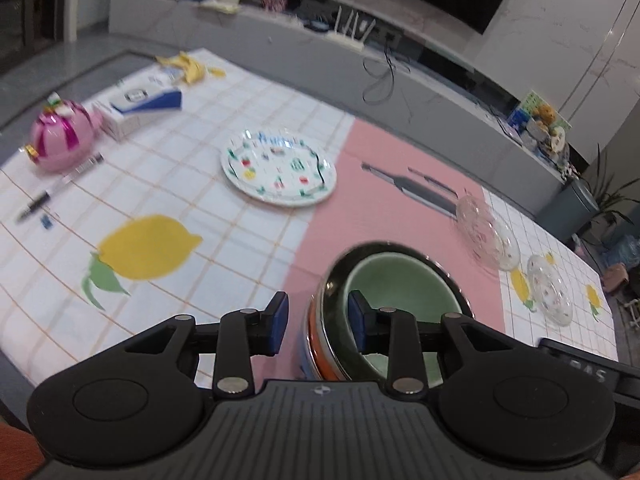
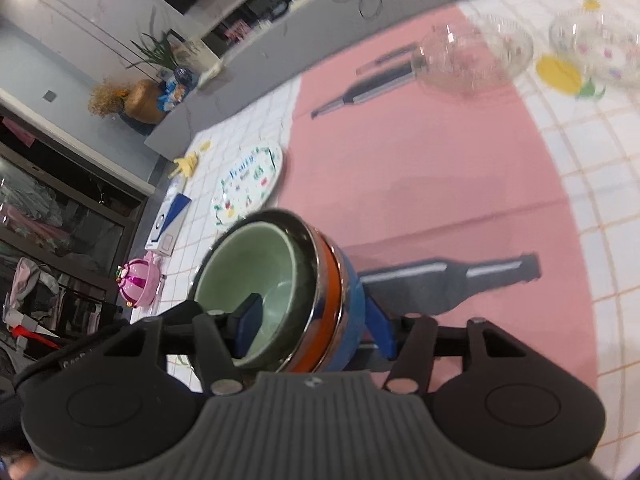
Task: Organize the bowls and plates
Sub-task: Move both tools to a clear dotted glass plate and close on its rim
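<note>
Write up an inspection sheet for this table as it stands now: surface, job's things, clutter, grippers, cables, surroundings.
Surface: tablecloth with white grid, lemon prints and a pink panel.
Job's things: nested bowl stack, green bowl innermost; patterned plate lying flat; two clear glass bowls at the far right.
Clutter: pink ornament, pens, box, yellow scraps.
Grippers: left gripper and right gripper each straddle the stack's wall, one finger inside, one outside; contact is unclear through blur.
Cables: black loose cable hanging off the shelf behind.
Surroundings: grey shelf unit, potted plant.
</note>
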